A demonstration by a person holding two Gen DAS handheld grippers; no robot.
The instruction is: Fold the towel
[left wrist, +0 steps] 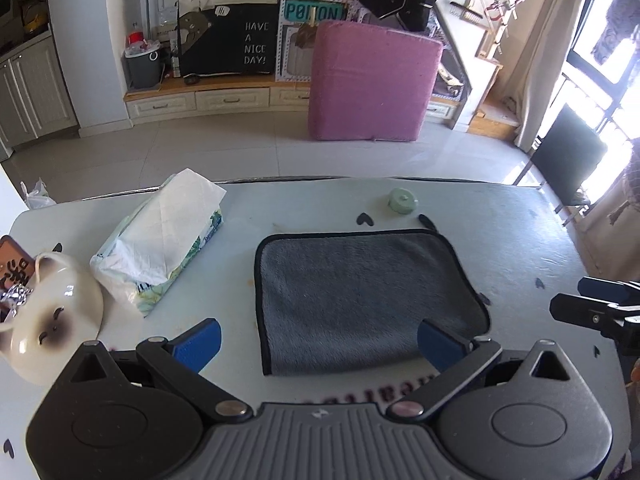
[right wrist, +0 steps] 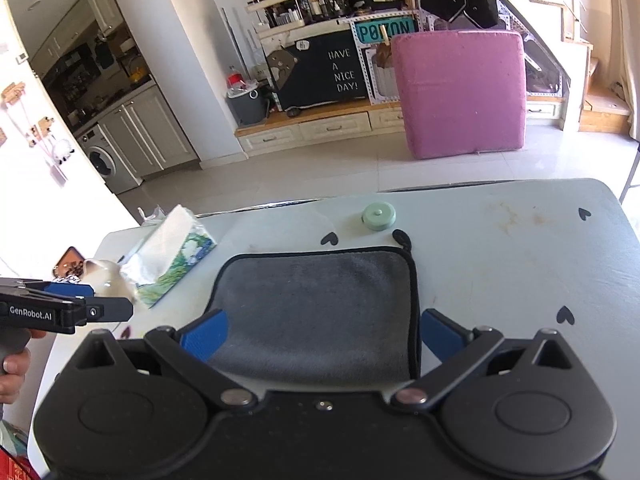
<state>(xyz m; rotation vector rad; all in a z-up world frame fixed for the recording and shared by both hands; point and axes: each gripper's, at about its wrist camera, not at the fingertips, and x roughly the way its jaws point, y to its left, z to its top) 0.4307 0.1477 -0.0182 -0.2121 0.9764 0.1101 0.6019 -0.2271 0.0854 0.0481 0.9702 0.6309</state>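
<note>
A grey towel [left wrist: 360, 296] with black edging lies folded flat on the pale table [left wrist: 520, 232]; it also shows in the right wrist view [right wrist: 316, 304]. My left gripper [left wrist: 320, 340] is open and empty, held above the towel's near edge, its blue fingers [left wrist: 202, 342] spread wide. My right gripper [right wrist: 324, 336] is open and empty too, above the towel's near edge. The right gripper shows at the right edge of the left wrist view [left wrist: 592, 312]; the left gripper shows at the left of the right wrist view [right wrist: 80, 308].
A tissue pack [left wrist: 160, 248] and a white cat-shaped ceramic pot [left wrist: 52, 320] stand on the table's left. A small green round lid [left wrist: 402, 201] sits behind the towel. A pink cushion [left wrist: 372, 80] stands on the floor beyond.
</note>
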